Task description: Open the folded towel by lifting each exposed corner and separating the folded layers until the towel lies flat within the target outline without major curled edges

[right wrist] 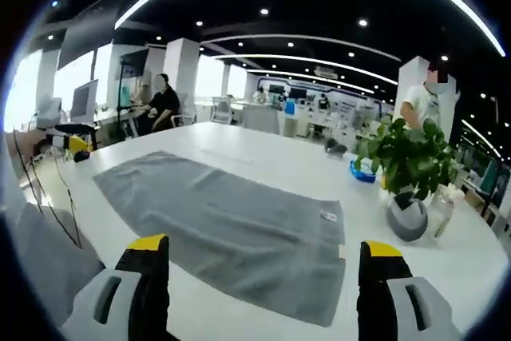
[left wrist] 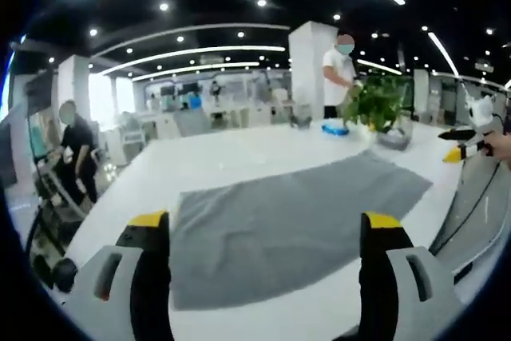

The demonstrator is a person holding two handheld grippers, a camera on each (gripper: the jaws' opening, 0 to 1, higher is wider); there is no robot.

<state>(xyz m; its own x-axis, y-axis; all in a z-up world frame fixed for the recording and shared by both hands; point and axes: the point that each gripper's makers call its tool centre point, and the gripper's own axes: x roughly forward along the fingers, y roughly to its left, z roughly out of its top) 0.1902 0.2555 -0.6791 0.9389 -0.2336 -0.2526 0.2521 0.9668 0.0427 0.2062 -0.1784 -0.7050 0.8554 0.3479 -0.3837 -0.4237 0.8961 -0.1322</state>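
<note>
A grey towel (left wrist: 287,221) lies spread out long and flat on the white table (left wrist: 215,161). My left gripper (left wrist: 265,220) hovers above its near edge, open, with nothing between the yellow-tipped jaws. My right gripper (left wrist: 469,148) shows at the far right of the left gripper view, held by a hand (left wrist: 501,144). In the right gripper view the towel (right wrist: 231,229) stretches from the left to a corner with a small white tag (right wrist: 329,216). My right gripper (right wrist: 264,246) is open over the towel's near edge, and the left gripper (right wrist: 68,144) sits beyond its far left end.
A potted plant (right wrist: 409,161) in a grey pot (right wrist: 407,218) stands right of the towel, with a blue object (right wrist: 363,170) behind it. One person (right wrist: 427,100) stands beyond the plant, another (right wrist: 164,101) sits at the table's far left. Cables (left wrist: 471,205) hang near the table edge.
</note>
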